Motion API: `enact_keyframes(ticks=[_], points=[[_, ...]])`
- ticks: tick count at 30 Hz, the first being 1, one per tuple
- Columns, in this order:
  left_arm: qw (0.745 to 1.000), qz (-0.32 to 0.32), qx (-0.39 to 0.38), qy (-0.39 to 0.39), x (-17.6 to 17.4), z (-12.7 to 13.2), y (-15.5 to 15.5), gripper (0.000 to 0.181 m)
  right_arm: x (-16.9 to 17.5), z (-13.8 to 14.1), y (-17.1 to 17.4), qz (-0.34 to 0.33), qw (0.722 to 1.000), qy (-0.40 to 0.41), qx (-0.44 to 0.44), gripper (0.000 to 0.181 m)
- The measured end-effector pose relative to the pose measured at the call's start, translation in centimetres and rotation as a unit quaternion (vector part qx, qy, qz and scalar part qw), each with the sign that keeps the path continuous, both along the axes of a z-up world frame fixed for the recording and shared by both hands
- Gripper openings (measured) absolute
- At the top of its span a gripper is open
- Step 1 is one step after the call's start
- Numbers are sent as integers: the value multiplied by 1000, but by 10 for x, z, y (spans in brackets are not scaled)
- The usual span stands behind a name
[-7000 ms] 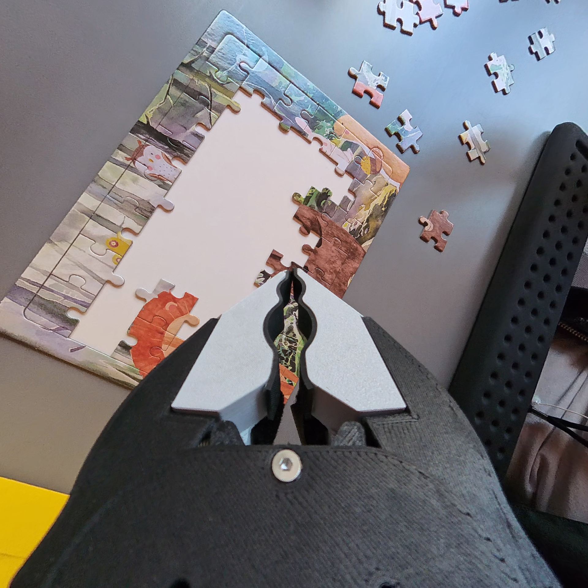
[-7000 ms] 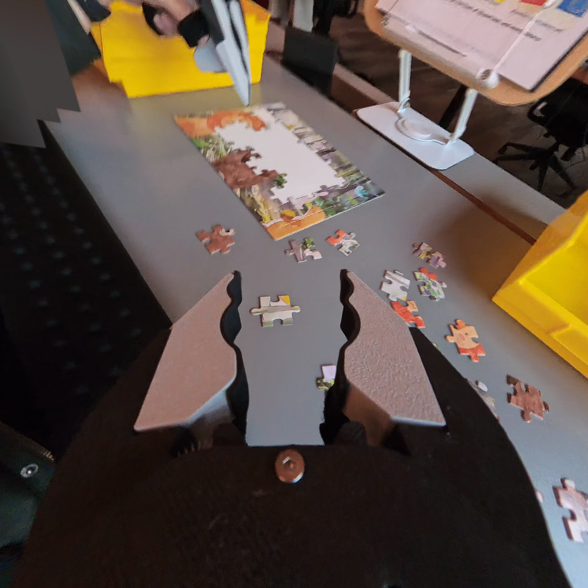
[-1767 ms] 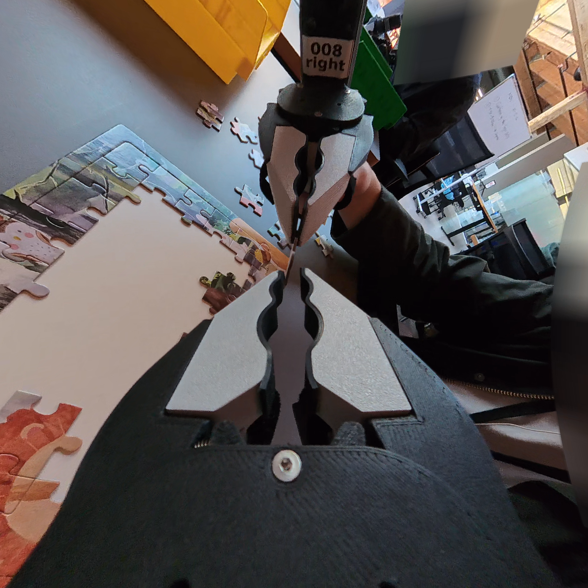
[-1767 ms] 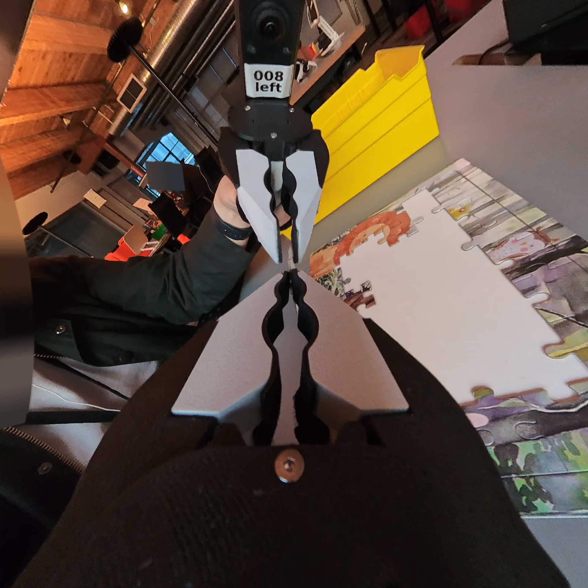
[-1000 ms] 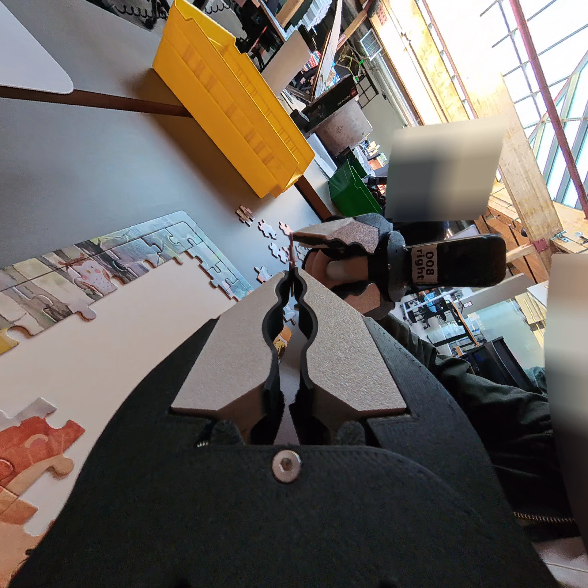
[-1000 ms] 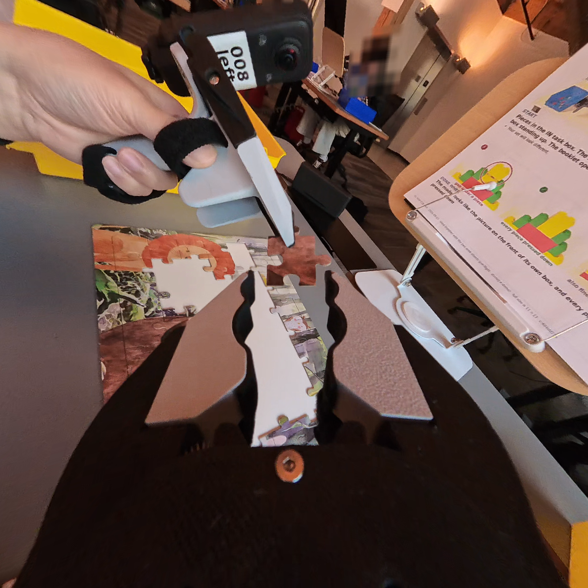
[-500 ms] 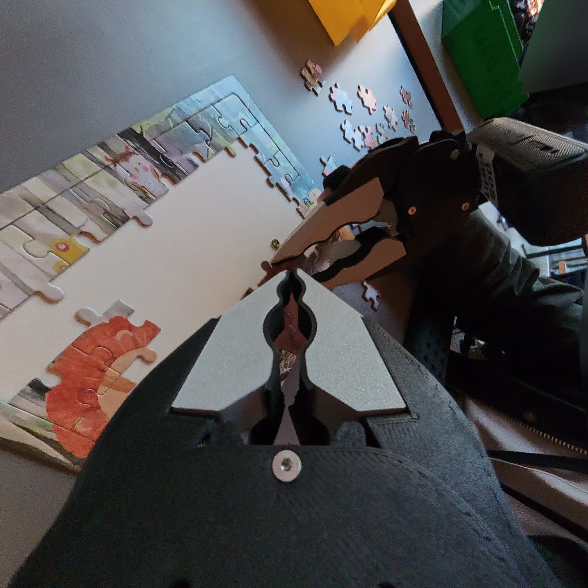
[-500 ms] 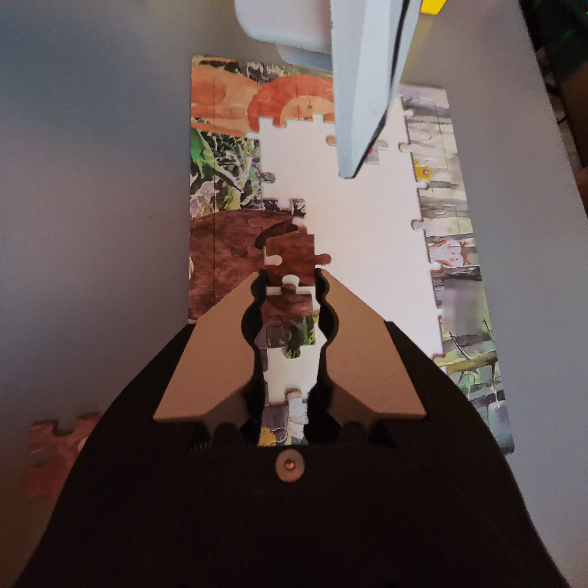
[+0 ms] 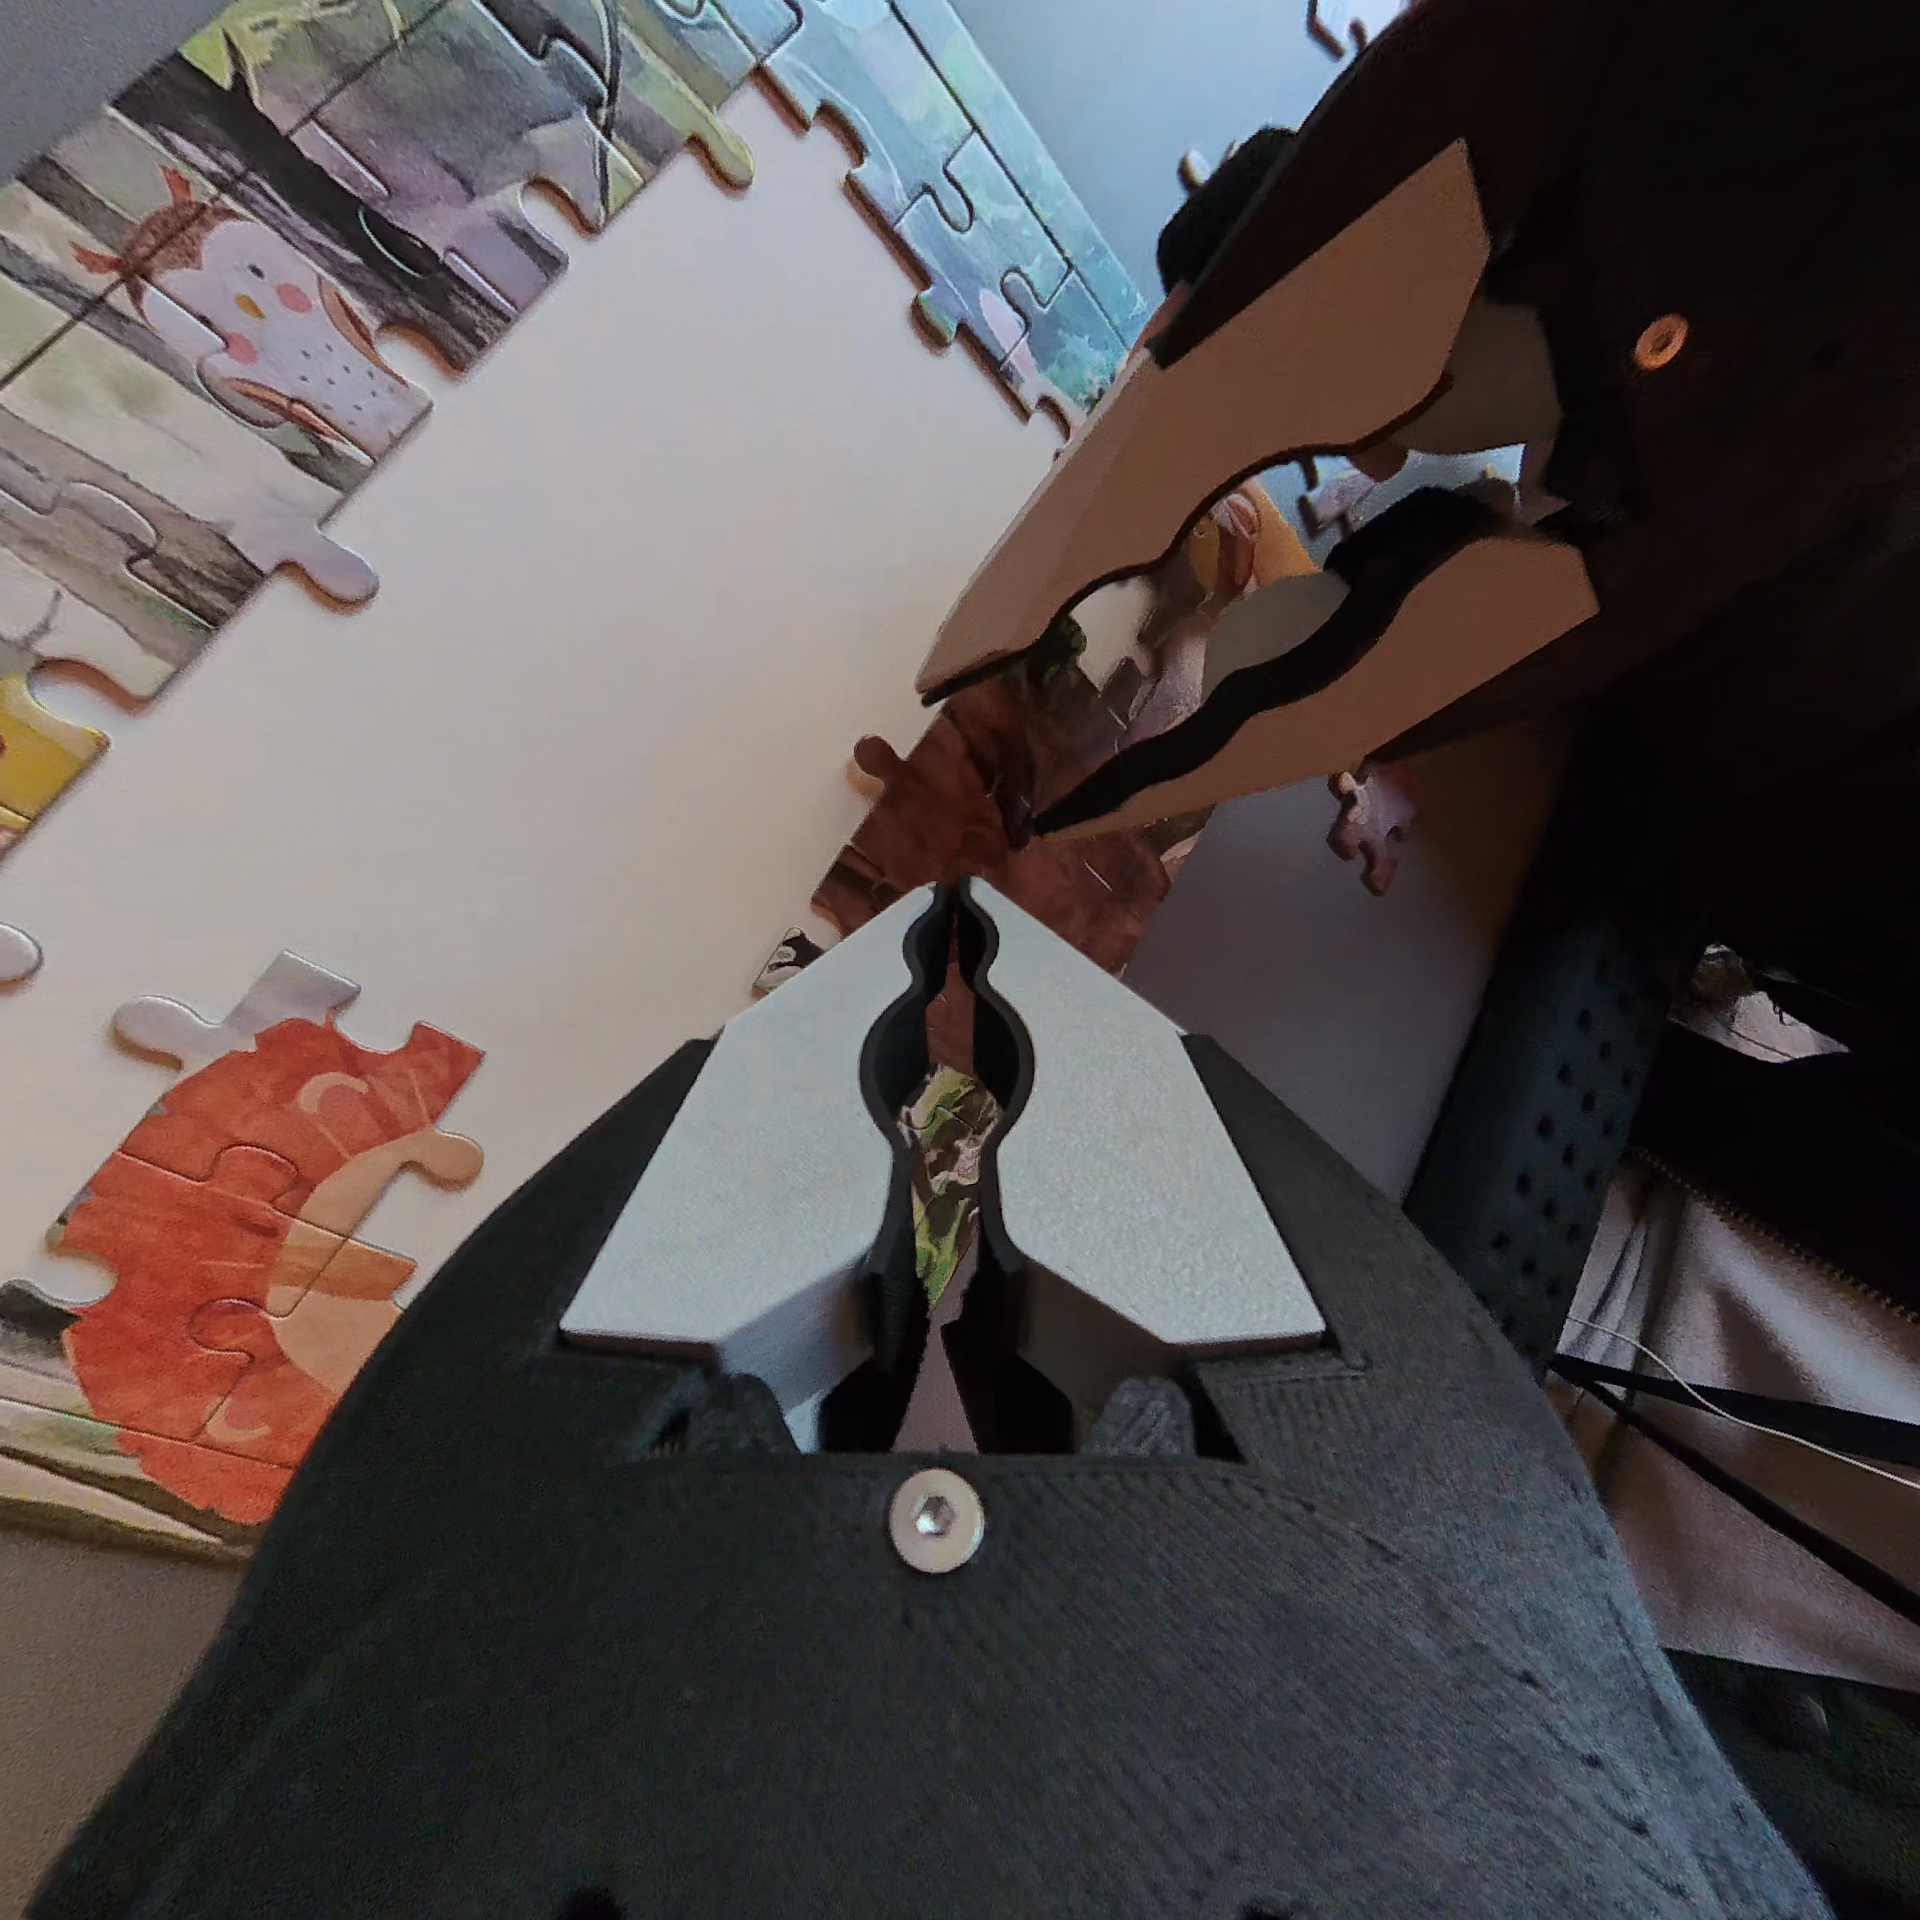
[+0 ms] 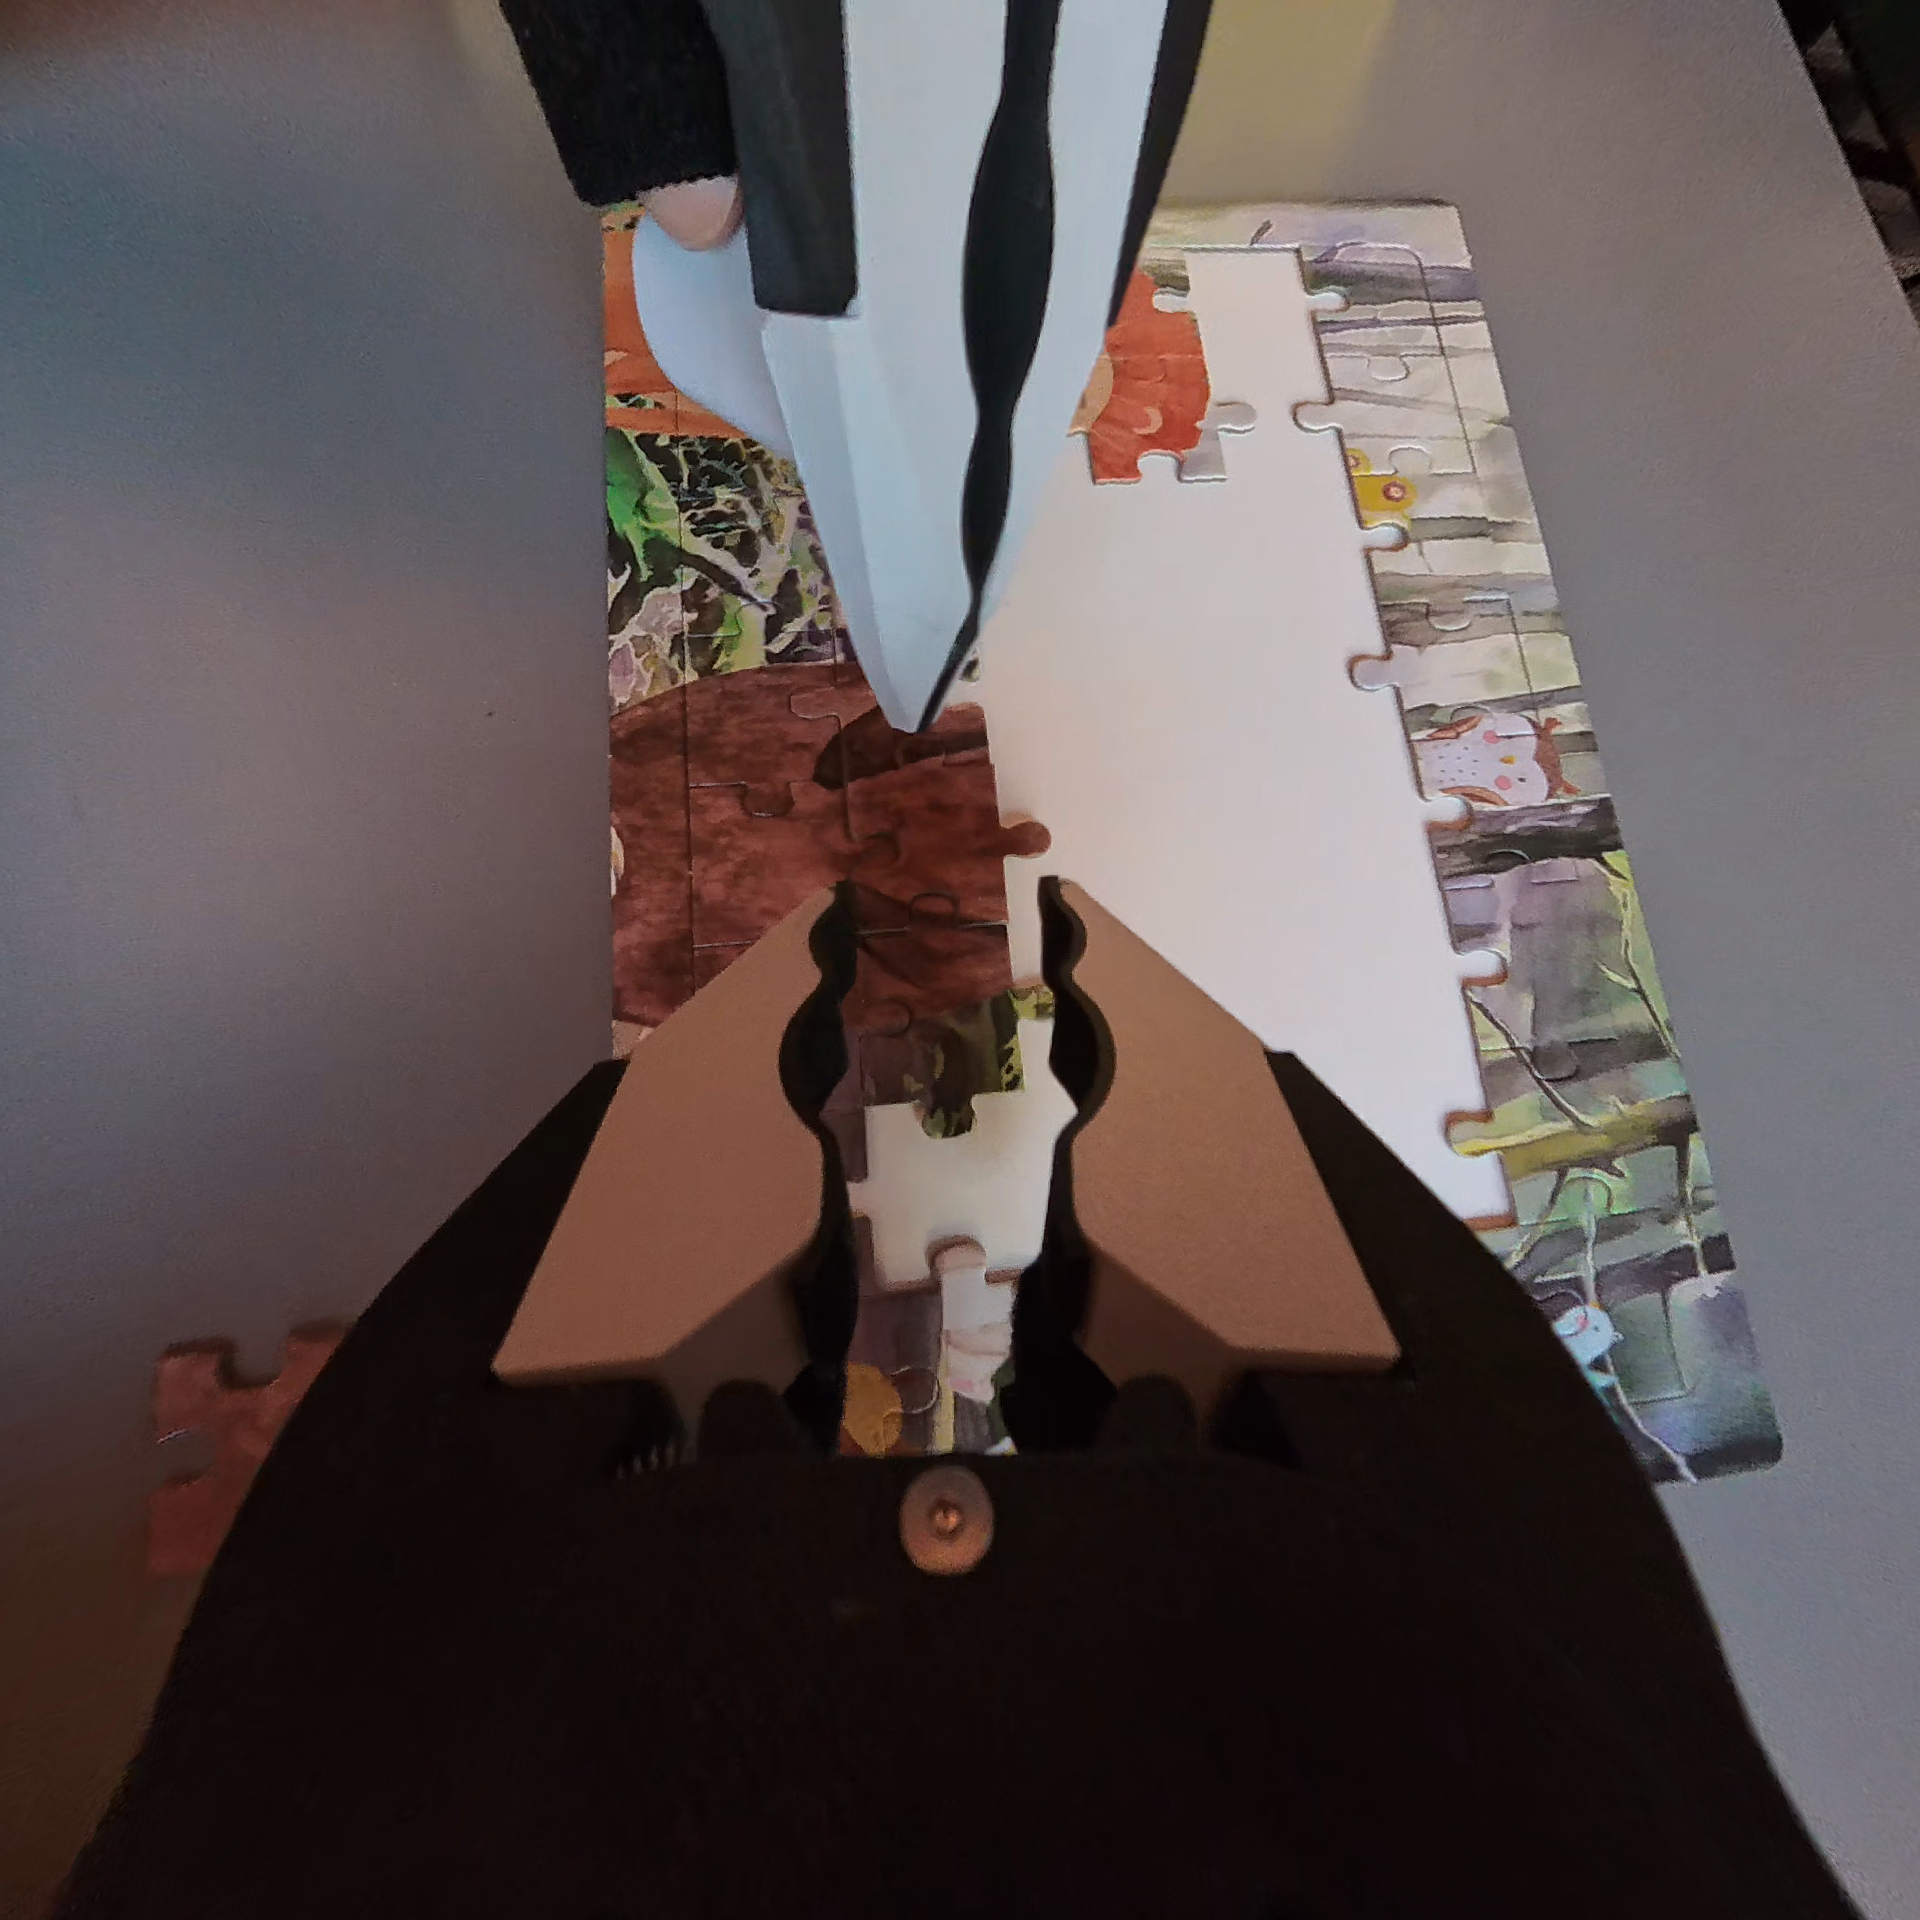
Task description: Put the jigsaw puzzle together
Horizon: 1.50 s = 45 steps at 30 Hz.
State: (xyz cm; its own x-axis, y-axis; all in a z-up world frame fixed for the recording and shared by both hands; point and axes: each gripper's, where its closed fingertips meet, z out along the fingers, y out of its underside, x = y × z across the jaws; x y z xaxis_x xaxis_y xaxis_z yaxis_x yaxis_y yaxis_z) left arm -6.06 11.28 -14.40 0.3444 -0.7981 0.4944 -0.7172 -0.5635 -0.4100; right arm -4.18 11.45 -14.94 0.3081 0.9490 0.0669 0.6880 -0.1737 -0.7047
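Note:
The puzzle tray (image 10: 1195, 727) lies on the grey table with its border built and its white middle bare; it also shows in the left wrist view (image 9: 623, 520). A brown piece (image 10: 925, 821) lies at the edge of the brown patch, one knob out over the white; the left wrist view shows it too (image 9: 914, 800). My left gripper (image 9: 956, 888) is shut and empty. From above, its tip (image 10: 920, 717) touches the far end of the brown piece. My right gripper (image 10: 943, 891) is open and empty, just short of the piece's near end. In the left wrist view it (image 9: 977, 758) hovers over the piece.
A loose brown piece (image 10: 218, 1423) lies on the grey table (image 10: 312, 623) left of the tray. Another loose piece (image 9: 1371, 821) lies beyond the tray's near corner. A black perforated chair part (image 9: 1538, 1122) stands at the table edge.
My left gripper has come down from over the white middle onto the brown piece. My right gripper has opened wider. The brown piece has stayed at the brown patch.

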Motion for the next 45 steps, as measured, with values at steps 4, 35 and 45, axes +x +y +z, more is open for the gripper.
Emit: enact_keyframes(ticks=[4, 35, 45], points=[[1000, -6, 4, 9, 1, -5, -1, 0, 1, 1, 4, -14, 1000, 15, -6, 25], [1000, -8, -14, 25, 4, -21, -7, 0, 1, -6, 9, -19, 998, 49, -21, 0], [1000, 0, -15, 15, 7, -18, -6, 0, -1, 25, 0, 6, 996, 89, 1, 6]])
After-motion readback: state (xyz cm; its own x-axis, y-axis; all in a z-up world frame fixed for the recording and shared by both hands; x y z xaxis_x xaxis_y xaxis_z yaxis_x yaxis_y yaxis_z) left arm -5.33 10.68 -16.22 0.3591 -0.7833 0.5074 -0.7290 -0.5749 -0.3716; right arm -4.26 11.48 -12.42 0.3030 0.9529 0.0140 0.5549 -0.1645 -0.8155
